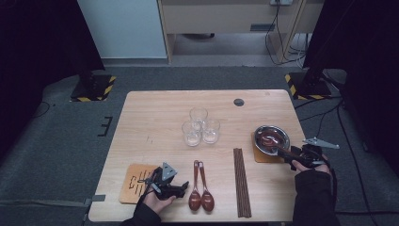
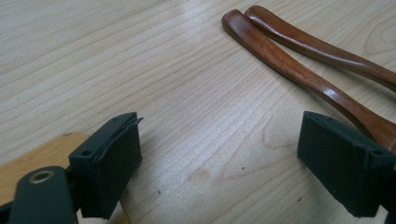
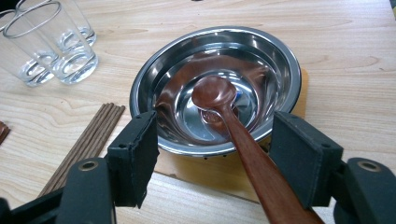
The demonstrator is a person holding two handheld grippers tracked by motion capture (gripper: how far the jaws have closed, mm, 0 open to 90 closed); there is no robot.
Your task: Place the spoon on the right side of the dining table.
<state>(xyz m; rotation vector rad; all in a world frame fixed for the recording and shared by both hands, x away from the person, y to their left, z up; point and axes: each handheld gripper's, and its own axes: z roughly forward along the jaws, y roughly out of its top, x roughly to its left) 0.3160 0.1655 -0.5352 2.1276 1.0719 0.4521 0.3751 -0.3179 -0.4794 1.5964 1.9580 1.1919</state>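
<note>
Where the forearms enter at the near edge of the worktop point(image 1: 155, 113), the left tongs point(image 1: 181, 186) lie low in the left hand point(image 1: 157, 201), jaws spread wide and empty. In the left gripper view they frame bare wood, with a corner of the wooden mat point(image 2: 32, 156) under the left jaw and the handles of two wooden spoons point(image 2: 308, 60) passing beside the right jaw; the high view alone shows the spoons' bowls, just right of these tongs. Farther right lies a bundle of chopsticks point(image 1: 242, 181). The right tongs point(image 1: 294, 156), in the right hand point(image 1: 311, 165), reach toward a steel bowl point(image 1: 282, 133) on its own mat point(image 1: 259, 155). The right gripper view shows what the high view blurs: both jaws stand well apart, and a third spoon point(image 3: 243, 144) runs between them, touching neither, with its bowl end resting inside the steel bowl. Beyond, left of these tongs, three clear glasses point(image 1: 200, 126) cluster together.
</note>
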